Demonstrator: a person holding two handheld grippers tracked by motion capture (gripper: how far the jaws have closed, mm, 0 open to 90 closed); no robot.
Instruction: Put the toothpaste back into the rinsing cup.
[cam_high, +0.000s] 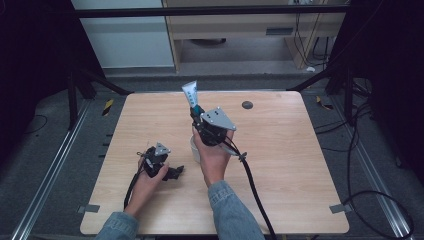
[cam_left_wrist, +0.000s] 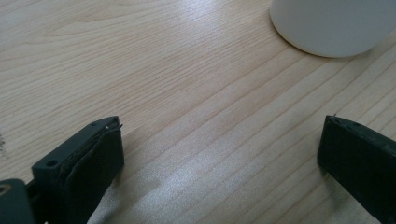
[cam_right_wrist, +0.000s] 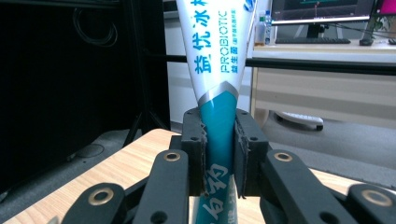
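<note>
My right gripper (cam_high: 196, 114) (cam_right_wrist: 219, 154) is shut on a white and teal toothpaste tube (cam_high: 191, 96) (cam_right_wrist: 217, 60), held above the middle of the wooden table (cam_high: 280, 150) with its flat white end up and away from me. Its pads clamp the teal part of the tube. A white cup (cam_high: 194, 149) (cam_left_wrist: 334, 25) stands on the table just below that hand, partly hidden by it. My left gripper (cam_high: 176, 171) (cam_left_wrist: 219, 158) rests low over the table at the front left, open, with bare wood between its fingers; the cup lies ahead of it.
A small dark round disc (cam_high: 247, 105) sits near the table's far edge. The right gripper's black cable (cam_high: 255, 192) trails to the front edge. Beyond the table are black stand legs, floor cables and a light wooden desk (cam_high: 240, 25).
</note>
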